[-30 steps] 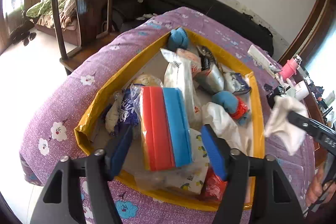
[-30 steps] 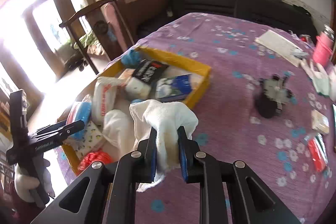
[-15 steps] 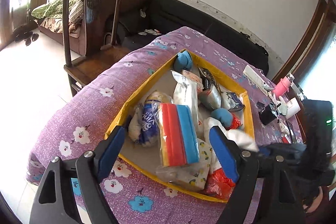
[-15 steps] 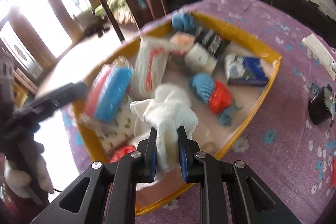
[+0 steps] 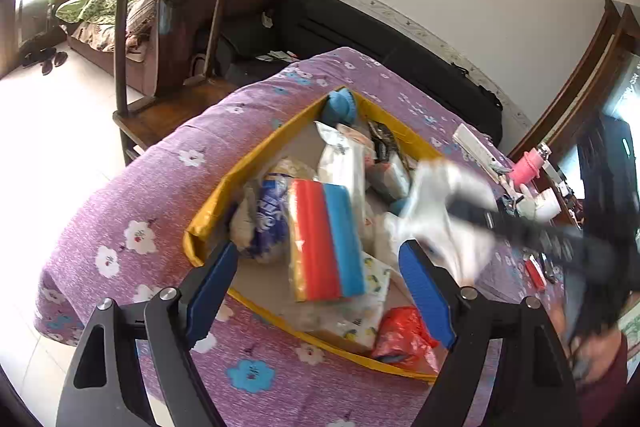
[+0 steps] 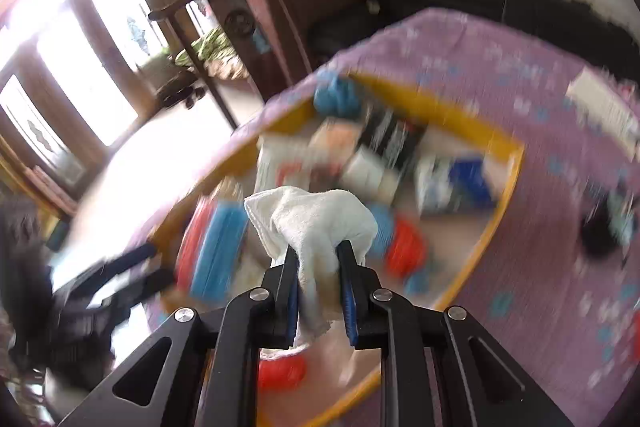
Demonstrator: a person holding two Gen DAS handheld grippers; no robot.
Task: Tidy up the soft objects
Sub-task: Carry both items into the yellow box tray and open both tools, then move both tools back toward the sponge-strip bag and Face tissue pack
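Observation:
A yellow-rimmed box (image 5: 256, 163) on the purple flowered cloth (image 5: 132, 211) holds several soft things: a red and blue sponge pack (image 5: 326, 247), a blue-printed tissue pack (image 5: 268, 219), a white bag (image 5: 344, 163), a blue ball (image 5: 340, 105). My right gripper (image 6: 318, 259) is shut on a white towel (image 6: 316, 223) and hangs over the box (image 6: 508, 187); in the left wrist view that towel (image 5: 444, 203) shows blurred at the right. My left gripper (image 5: 320, 263) stands open above the box's near end, nothing between its pads.
A red plastic bag (image 5: 400, 335) lies at the box's near right corner. A wooden chair (image 5: 176, 11) and dark sofa (image 5: 380, 39) stand beyond the table. Small items, including a pink bottle (image 5: 530, 163), crowd the table's far right.
The right gripper carried the white towel from beside the box to over its contents. The left gripper's jaws spread wider and it drew back a little from the box.

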